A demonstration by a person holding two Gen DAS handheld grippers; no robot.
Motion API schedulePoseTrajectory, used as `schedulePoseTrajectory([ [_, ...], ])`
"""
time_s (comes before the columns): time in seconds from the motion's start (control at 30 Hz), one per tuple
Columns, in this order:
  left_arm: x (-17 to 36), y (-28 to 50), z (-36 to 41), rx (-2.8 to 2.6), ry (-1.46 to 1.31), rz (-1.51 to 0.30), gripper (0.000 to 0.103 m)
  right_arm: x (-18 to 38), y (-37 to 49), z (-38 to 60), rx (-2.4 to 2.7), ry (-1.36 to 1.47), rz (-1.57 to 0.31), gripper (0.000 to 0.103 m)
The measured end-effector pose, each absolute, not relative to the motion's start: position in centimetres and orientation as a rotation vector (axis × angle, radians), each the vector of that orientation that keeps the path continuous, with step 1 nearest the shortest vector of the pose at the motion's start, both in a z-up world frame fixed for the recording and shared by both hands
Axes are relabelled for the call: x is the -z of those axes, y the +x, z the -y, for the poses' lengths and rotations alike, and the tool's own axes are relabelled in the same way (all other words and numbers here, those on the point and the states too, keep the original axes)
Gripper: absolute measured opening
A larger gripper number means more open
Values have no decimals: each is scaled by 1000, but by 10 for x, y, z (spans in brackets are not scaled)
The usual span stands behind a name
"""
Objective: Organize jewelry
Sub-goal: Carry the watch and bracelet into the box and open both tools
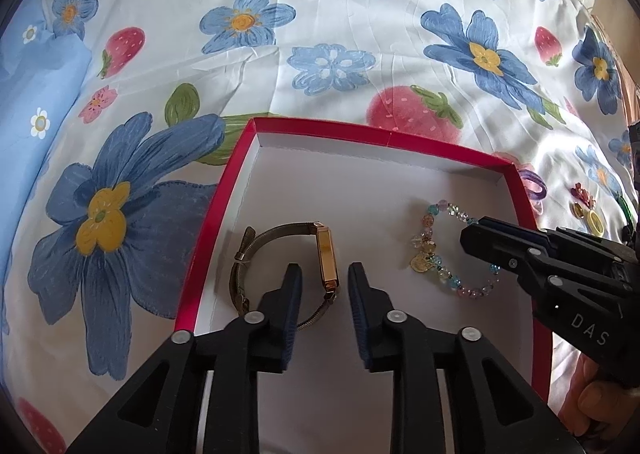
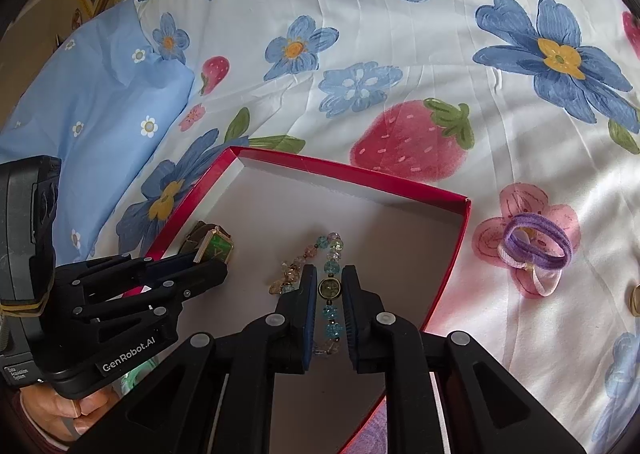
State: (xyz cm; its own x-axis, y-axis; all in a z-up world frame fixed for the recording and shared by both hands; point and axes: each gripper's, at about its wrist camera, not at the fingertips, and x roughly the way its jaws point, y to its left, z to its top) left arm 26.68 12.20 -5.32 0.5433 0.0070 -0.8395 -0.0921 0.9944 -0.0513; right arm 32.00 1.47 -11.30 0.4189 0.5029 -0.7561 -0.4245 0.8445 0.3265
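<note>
A red-rimmed box (image 1: 224, 222) with a white inside lies on the flowered bedspread; it also shows in the right wrist view (image 2: 448, 262). In it lie a gold watch (image 1: 328, 258) with a mesh band and a beaded bracelet (image 1: 436, 250). My left gripper (image 1: 324, 274) is open, its fingers on either side of the watch case. My right gripper (image 2: 329, 274) is open, its fingers on either side of the bracelet (image 2: 330, 286). The watch (image 2: 214, 248) sits behind the left gripper (image 2: 216, 266) in the right wrist view. The right gripper (image 1: 472, 238) reaches in from the right.
A purple hair tie (image 2: 536, 242) lies on the bedspread right of the box. Small trinkets (image 1: 588, 210) lie further right. A blue pillow (image 2: 80, 102) is at the far left.
</note>
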Motion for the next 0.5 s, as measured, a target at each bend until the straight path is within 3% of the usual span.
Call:
schedulePoseTrajectory([
  [0.13,44,259,-122,-68,-86,-973,36,109,318,-13,-587,100,-970,29],
  [0.3,24,238,-124,-71,-107,-923,47,93,307,-2,-587,129,-936,32],
  [0.37,16,225,-125,-69,-124,-898,51,84,299,7,-589,143,-909,40],
  [0.5,2,194,-126,-62,-185,-856,56,65,278,29,-583,165,-866,43],
])
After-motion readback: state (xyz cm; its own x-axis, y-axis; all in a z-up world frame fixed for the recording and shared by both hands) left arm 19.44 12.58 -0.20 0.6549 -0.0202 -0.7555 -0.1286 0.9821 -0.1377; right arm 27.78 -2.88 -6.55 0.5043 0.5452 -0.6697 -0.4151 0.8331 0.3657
